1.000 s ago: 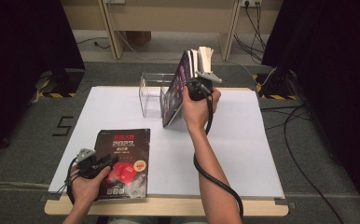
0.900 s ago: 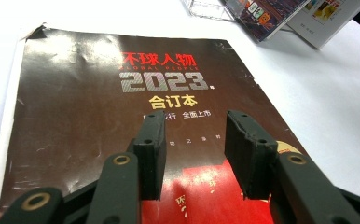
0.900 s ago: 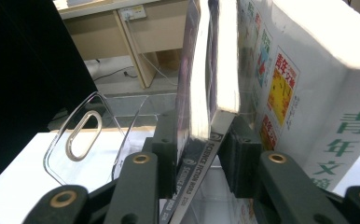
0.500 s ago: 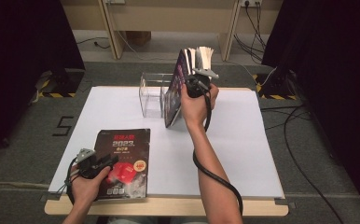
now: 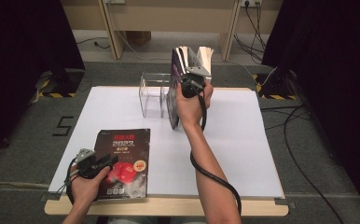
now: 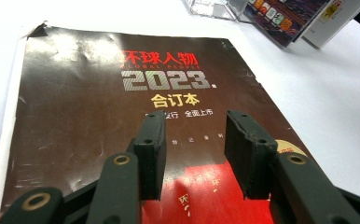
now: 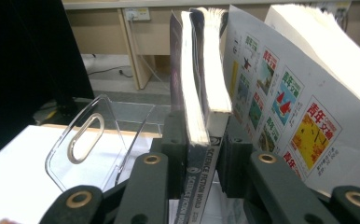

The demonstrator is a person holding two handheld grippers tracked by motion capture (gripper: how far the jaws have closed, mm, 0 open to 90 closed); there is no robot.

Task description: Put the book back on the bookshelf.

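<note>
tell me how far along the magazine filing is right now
Done: some magazines already stand by the clear rack. In hand: the right gripper has just been closing on two upright magazines. Left: the dark 2023 magazine lies flat on the table, under the open left gripper.

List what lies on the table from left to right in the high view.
Left gripper → dark magazine lying flat → clear plastic rack → upright magazines → right gripper, its fingers just closing on them.
</note>
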